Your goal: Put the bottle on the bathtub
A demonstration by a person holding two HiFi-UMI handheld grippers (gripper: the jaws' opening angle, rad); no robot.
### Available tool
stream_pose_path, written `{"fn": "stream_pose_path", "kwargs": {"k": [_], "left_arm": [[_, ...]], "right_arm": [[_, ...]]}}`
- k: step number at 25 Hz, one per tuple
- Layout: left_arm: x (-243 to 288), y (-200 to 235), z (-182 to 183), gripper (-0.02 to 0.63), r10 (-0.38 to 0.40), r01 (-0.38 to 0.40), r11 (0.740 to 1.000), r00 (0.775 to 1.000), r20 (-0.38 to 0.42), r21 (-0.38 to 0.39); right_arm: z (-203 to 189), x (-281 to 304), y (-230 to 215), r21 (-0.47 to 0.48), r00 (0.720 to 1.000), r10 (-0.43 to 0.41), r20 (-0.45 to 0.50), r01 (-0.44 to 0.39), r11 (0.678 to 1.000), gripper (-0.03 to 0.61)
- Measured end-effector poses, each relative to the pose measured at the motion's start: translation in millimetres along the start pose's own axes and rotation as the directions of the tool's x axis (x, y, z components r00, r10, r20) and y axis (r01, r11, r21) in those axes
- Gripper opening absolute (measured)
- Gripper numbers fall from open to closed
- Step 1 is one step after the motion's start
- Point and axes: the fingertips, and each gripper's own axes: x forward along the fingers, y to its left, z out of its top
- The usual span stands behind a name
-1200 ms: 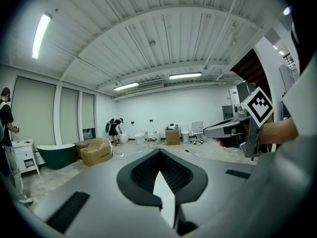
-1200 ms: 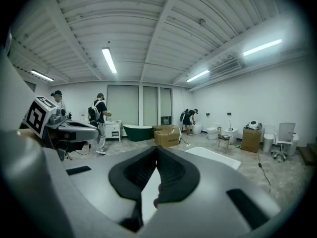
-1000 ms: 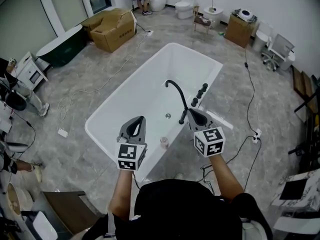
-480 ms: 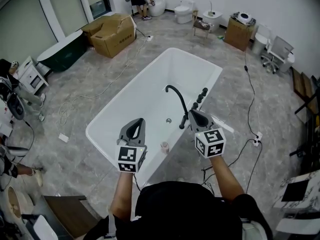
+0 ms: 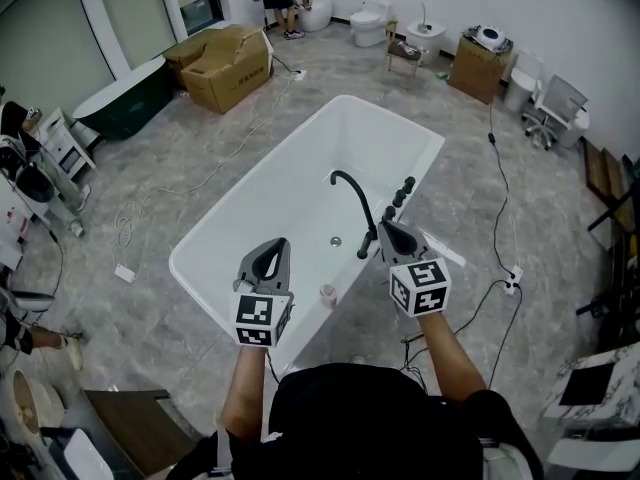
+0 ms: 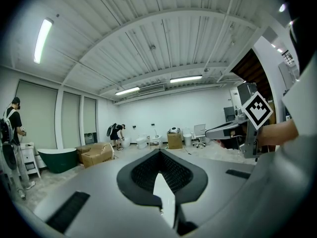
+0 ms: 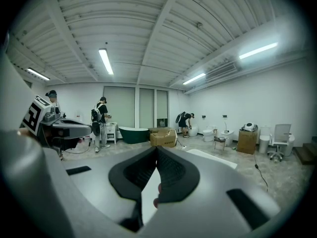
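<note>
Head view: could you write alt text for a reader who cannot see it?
Seen from above, a person holds the left gripper and right gripper, both shut, over the near end of a white bathtub. A small bottle stands on its rim between them.

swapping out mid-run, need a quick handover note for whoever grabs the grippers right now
The left gripper is shut and empty, held over the near end of the white freestanding bathtub.
The right gripper is shut and empty, beside the black curved faucet.
The small pale bottle sits on the tub's near rim between the two grippers, touched by neither.
Done: the bottle appears placed on the bathtub.
Left: nothing apparent; perhaps check that it sits steady.
</note>
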Motion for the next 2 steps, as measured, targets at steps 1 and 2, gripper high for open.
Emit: {"fn": "stream_pose_path", "kwargs": {"k": [1, 2], "left_arm": [[-0.1, -0.1, 0.4, 0.012, -0.001, 0.001, 1.000, 1.000, 0.000, 0.000], [-0.1, -0.3, 0.8, 0.012, -0.003, 0.003, 1.000, 1.000, -0.001, -0.001]], "right_arm": [[0.3, 0.1, -0.1, 0.000, 1.000, -0.001, -0.001, 0.001, 1.000, 0.024], [0.5, 0.3, -0.1, -0.001, 1.000, -0.003, -0.002, 0.003, 1.000, 0.023]]}}
